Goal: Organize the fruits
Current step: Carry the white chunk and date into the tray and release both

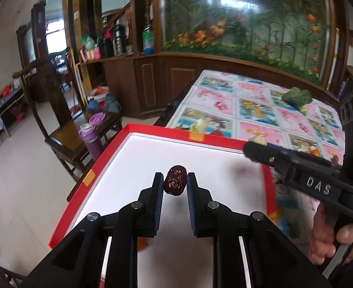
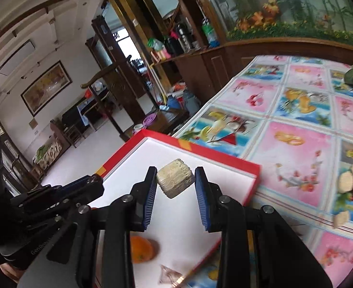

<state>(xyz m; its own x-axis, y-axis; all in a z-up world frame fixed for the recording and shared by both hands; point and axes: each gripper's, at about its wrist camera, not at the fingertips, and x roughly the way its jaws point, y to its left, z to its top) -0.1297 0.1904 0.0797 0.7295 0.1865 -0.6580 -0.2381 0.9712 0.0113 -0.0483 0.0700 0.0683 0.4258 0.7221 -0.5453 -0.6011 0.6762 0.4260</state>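
- At the far left of the right wrist view, the left gripper [image 2: 90, 180] reaches in over the near-left corner of the red box [image 2: 226, 157], which has a white floor.
- In the left wrist view, that gripper [image 1: 175, 182] has its jaws closed to a narrow gap on a wrinkled, dark red date [image 1: 174, 183]. The date sits pinched between the blue pads, above the white floor of the box [image 1: 157, 129].
- An orange [image 2: 140, 249] lies on the box floor, partly hidden behind the right gripper's left finger.
- The right gripper [image 2: 176, 180] has its jaws about half open around a pale, ribbed, roughly cylindrical piece [image 2: 175, 178]. The left pad touches it; whether the right pad does, I cannot tell.
- To the right, the box rests on a table under a pink and blue fruit-print cloth [image 2: 296, 148].
- Near the cloth's right edge lie more pale pieces [image 2: 346, 181] beside dark and orange fruit, too blurred to name.
- A green leafy vegetable [image 1: 297, 96] sits well apart, at the far side of the table.
- In the left wrist view, the right gripper [image 1: 253, 151] enters from the right, held by a hand [image 1: 325, 237].
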